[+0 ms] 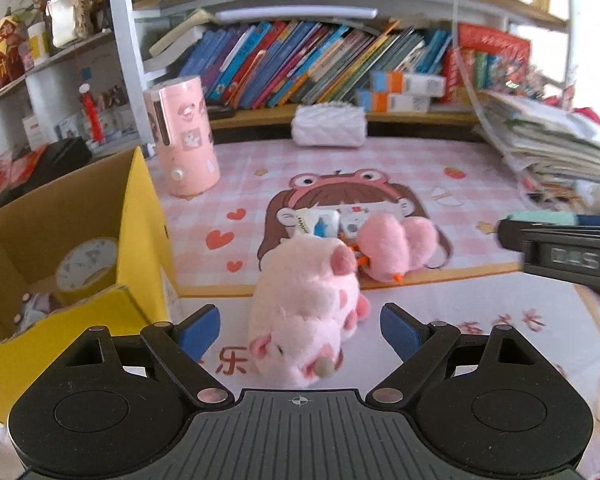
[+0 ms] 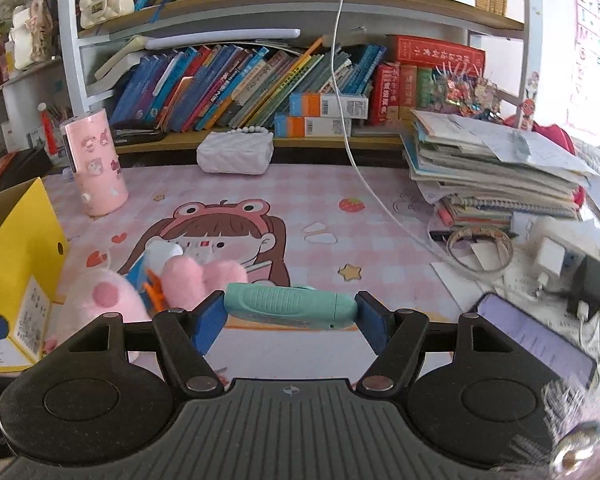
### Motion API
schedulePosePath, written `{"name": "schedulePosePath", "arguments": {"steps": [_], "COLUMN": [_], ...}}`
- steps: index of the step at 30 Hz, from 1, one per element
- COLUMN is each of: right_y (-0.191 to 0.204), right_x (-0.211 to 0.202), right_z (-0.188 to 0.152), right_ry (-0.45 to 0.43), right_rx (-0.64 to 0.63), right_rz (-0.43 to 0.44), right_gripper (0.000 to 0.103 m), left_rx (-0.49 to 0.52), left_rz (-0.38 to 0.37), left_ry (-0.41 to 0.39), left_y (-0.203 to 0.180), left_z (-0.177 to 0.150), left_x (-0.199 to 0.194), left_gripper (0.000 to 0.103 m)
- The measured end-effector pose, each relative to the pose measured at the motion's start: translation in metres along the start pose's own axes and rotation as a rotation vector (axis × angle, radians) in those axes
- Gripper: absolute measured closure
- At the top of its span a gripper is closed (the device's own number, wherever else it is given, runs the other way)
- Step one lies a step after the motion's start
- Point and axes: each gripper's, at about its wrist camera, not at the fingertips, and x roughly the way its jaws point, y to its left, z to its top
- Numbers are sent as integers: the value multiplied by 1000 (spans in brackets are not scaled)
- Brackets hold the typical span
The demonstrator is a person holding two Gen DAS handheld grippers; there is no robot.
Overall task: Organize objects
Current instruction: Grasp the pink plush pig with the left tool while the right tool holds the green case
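Left gripper (image 1: 300, 330) is nearest, jaws spread wide with the pink pig plush (image 1: 308, 312) lying between them; pads clear of it on both sides, so nothing grasped yet. Right gripper (image 2: 291, 312) is clenched end-to-end on a teal ribbed case (image 2: 290, 304) (can't tell what it is exactly), carried above the desk mat (image 2: 380, 216).

Step, as I read it: mid-sort. Right is hauling the teal item, probably toward the yellow cardboard box (image 1: 140, 216) at the left desk edge; left is lining up on the pig.

Next calls for: left to settle lower around the pig's body and close; soft plush, so grip deep. Right needs to cross over the toys to reach the box, so watch for arm clash.

Count on desk:
- plush toys: 2, the pig and a pink chick plush (image 1: 392, 248) just behind it
- small cards/packets under the chick: several, unclear
- tape roll (image 1: 86, 264) already in box: 1
- box: 1
- pink cylinder (image 1: 184, 136): 1
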Motion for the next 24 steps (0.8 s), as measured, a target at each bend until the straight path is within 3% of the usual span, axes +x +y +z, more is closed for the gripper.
{"name": "schedulePosePath", "arguments": {"steps": [9, 16, 17, 19, 24], "right_y": [-18, -29, -31, -34, -36], "right_x": [15, 24, 24, 25, 24], "right_z": [10, 11, 11, 11, 10], "right_ry": [-19, -1, 0, 1, -2], "right_rx": [-60, -58, -58, -55, -50], "right_rz": [64, 81, 80, 76, 73], "right_gripper": [36, 36, 36, 36, 36], "left_rx": [-3, -4, -8, -14, -40], "left_rz": [80, 74, 67, 38, 8], "left_ry": [95, 123, 120, 119, 123], "left_y": [-7, -13, -13, -14, -13], "left_z": [13, 16, 16, 17, 20], "left_x": [49, 69, 70, 73, 65], "left_gripper": [14, 15, 17, 32, 42]}}
